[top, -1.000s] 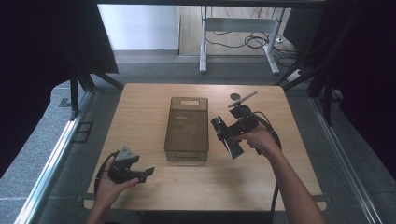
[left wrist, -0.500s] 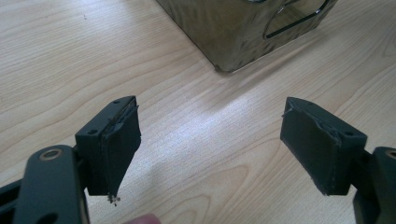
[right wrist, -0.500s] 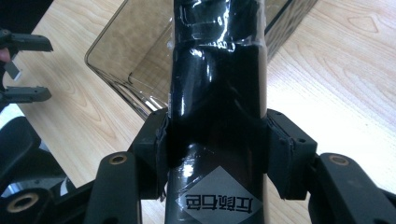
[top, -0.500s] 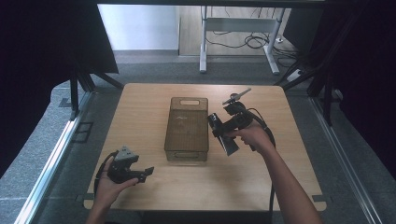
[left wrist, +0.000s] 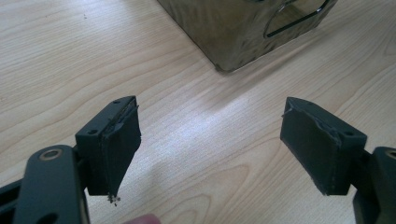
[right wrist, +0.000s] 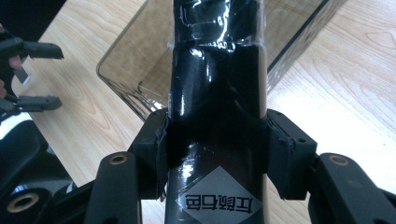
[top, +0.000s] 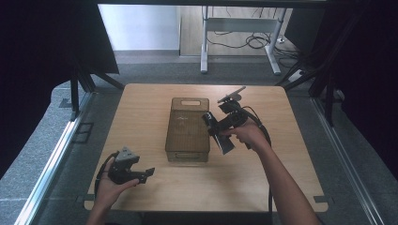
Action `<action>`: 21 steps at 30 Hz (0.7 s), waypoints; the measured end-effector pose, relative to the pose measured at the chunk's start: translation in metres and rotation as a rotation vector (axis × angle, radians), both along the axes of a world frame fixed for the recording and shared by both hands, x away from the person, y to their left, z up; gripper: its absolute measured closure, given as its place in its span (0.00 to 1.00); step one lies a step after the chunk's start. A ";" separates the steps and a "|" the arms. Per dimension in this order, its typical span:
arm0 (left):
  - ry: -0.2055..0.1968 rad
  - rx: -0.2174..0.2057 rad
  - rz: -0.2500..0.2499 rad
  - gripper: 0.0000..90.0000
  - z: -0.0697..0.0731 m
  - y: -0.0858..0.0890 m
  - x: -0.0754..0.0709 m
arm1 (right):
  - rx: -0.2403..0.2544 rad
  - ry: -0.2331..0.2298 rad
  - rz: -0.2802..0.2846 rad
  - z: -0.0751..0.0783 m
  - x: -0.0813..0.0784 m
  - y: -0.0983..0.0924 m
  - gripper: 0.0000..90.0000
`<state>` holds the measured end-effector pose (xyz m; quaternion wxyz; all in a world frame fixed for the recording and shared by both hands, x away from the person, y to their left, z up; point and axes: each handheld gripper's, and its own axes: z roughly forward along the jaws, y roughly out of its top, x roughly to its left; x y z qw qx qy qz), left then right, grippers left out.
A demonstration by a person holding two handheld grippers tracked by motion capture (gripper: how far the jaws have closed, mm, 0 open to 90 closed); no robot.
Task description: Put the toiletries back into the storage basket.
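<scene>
The black wrapped package (right wrist: 217,107) — glossy, sealed in clear film, with a grey diamond label near its lower end — is pinched between the fingers of the right gripper (right wrist: 217,154), whose pads press on both of its sides. In the high view the package (top: 224,143) slants down from the right gripper (top: 220,129) just beside the right wall of the clear brown bin (top: 187,129), its lower tip hanging above the counter (top: 281,178) rather than inside the bin. The right gripper view looks along the package at the bin (right wrist: 135,60), whose open, see-through corner lies right behind it.

The bin stands lengthwise in the middle of the counter, a handle slot cut in its far end wall.

The left gripper (top: 138,172) rests low on the near left part of the counter, well apart from the bin, held in the person's left hand (top: 112,180). Its fingers (left wrist: 116,140) are spread wide with nothing between them — bare wood beneath, and a corner of the bin (left wrist: 243,28) farther ahead.
</scene>
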<state>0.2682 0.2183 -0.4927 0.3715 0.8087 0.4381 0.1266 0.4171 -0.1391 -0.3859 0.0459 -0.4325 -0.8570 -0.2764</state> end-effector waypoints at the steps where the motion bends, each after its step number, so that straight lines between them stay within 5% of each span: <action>1: -0.002 0.001 0.001 0.23 0.000 0.000 0.000 | 0.004 0.001 -0.001 0.000 0.001 0.001 0.52; 21: -0.001 0.002 -0.002 0.23 0.001 0.000 0.000 | 0.006 0.014 -0.006 -0.004 0.006 0.014 0.52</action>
